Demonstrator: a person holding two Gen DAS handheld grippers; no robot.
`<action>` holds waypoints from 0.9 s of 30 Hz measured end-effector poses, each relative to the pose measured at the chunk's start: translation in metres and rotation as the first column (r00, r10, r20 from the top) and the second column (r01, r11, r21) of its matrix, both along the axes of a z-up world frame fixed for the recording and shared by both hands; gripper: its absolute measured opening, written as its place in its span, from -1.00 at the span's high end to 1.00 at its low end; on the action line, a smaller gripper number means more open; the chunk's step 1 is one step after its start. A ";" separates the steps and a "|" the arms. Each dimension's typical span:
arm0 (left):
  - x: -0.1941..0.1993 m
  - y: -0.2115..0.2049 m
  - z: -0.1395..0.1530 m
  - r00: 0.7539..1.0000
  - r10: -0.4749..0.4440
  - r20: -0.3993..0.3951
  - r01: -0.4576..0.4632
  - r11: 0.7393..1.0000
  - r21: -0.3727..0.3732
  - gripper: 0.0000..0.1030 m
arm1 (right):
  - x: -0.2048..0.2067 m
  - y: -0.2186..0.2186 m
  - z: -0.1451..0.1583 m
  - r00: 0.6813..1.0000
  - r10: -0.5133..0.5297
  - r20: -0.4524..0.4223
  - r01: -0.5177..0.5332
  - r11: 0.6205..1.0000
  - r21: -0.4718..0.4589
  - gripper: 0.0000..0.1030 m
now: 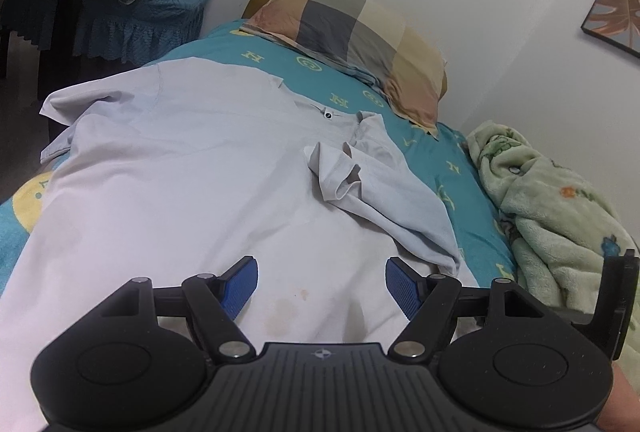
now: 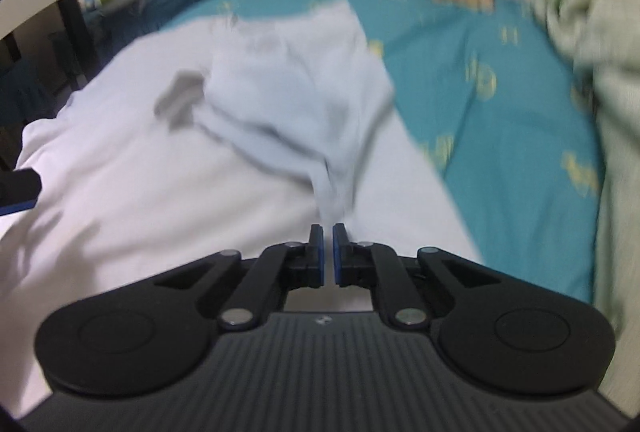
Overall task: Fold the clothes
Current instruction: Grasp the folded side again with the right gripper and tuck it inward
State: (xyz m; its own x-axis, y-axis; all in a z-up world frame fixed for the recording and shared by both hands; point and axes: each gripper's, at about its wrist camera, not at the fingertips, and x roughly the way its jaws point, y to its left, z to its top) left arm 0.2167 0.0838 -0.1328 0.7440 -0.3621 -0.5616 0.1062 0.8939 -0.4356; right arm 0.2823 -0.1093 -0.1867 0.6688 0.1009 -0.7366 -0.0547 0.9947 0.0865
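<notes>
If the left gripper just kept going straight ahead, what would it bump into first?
Most likely the pale shirt spread on the bed: the open left gripper hangs over it, and the folded-back sleeve lies just ahead. Depth is hard to judge.

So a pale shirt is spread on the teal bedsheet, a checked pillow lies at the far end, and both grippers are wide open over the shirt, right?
Not quite. Only the left gripper is wide open; the right wrist view shows the right gripper nearly shut. The rest holds: the pale shirt lies on the teal bedsheet, with the checked pillow at the far end.
</notes>
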 end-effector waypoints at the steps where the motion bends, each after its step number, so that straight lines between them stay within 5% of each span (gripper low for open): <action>1: -0.001 -0.001 0.000 1.000 -0.006 0.004 0.006 1.000 0.009 -0.40 | -0.001 0.000 0.001 1.000 -0.004 -0.001 0.005 1.000 0.011 0.86; 6: 0.006 -0.014 0.002 0.999 -0.043 0.019 0.041 0.995 0.090 -0.42 | -0.003 0.005 0.015 0.998 -0.010 0.060 0.008 1.000 0.028 0.85; 10: 0.042 -0.040 0.012 0.993 -0.102 0.066 0.081 0.958 0.276 -0.43 | 0.001 0.002 0.016 0.993 -0.025 0.117 0.019 0.999 0.049 0.84; 16: 0.116 -0.084 0.015 0.973 -0.212 0.090 0.143 0.864 0.483 -0.42 | 0.009 -0.003 0.015 0.986 -0.033 0.163 0.015 0.993 0.115 0.83; 19: 0.143 -0.102 0.008 0.957 -0.286 0.048 0.205 0.785 0.584 -0.37 | 0.015 -0.006 0.010 0.986 -0.050 0.157 0.027 0.989 0.143 0.83; 22: 0.164 -0.113 -0.006 0.942 -0.332 -0.041 0.277 0.704 0.654 -0.08 | 0.020 -0.010 0.006 0.986 -0.065 0.150 0.039 0.984 0.171 0.83; 25: 0.178 -0.109 -0.012 0.937 -0.343 -0.068 0.303 0.700 0.646 0.23 | 0.026 -0.013 0.002 0.986 -0.081 0.144 0.052 0.979 0.199 0.83; 27: 0.186 -0.097 -0.005 0.951 -0.305 -0.048 0.276 0.770 0.575 0.79 | 0.027 -0.013 -0.001 0.986 -0.087 0.142 0.056 0.976 0.210 0.83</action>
State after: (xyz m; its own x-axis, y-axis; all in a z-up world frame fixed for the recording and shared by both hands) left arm 0.4029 -0.0127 -0.1376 0.6854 -0.1914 -0.7026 0.4080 0.9001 0.1528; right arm 0.3097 -0.1226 -0.1875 0.7807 0.1872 -0.5963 -0.0122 0.9585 0.2849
